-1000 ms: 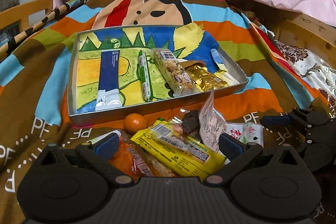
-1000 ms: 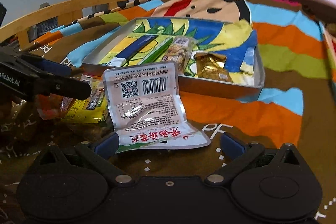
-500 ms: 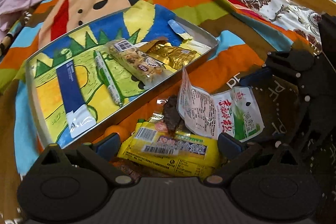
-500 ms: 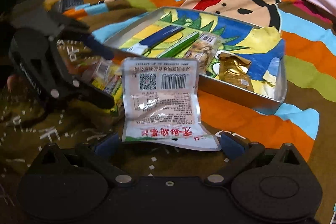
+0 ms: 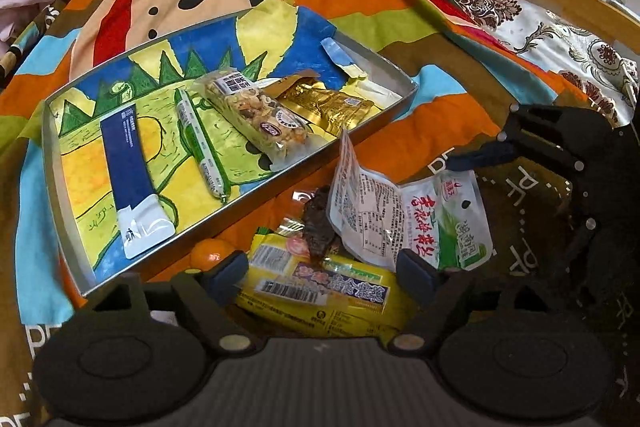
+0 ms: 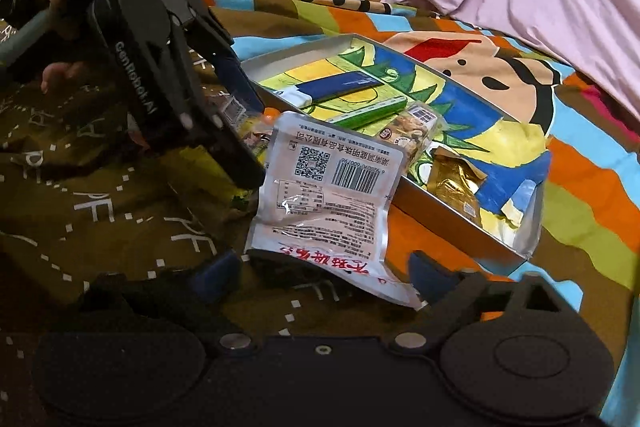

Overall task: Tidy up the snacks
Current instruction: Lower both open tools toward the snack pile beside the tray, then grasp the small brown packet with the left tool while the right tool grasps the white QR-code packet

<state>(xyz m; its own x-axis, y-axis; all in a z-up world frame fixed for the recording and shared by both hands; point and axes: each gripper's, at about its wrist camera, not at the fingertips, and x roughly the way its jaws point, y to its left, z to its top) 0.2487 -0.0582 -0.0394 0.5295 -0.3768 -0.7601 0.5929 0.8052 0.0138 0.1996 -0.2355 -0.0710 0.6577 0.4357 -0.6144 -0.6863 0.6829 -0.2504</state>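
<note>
**Two grippers close on loose snack packets**

The left gripper (image 5: 322, 271) is closing around the yellow packet (image 5: 320, 291), not yet pressing. The right gripper (image 6: 320, 273) is closing around the white pouch's (image 6: 324, 195) sealed edge. Both packets look light, soft and slippery; the flat seams seem best to pinch. Farther, the tray (image 5: 52, 163) waits.

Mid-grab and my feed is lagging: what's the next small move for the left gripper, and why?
Probably finish closing. The left gripper straddles the yellow packet, jaws closing but pads not yet visibly pressing it. The packet lies outside the tray, so grip, then lift it over the rim.
</note>
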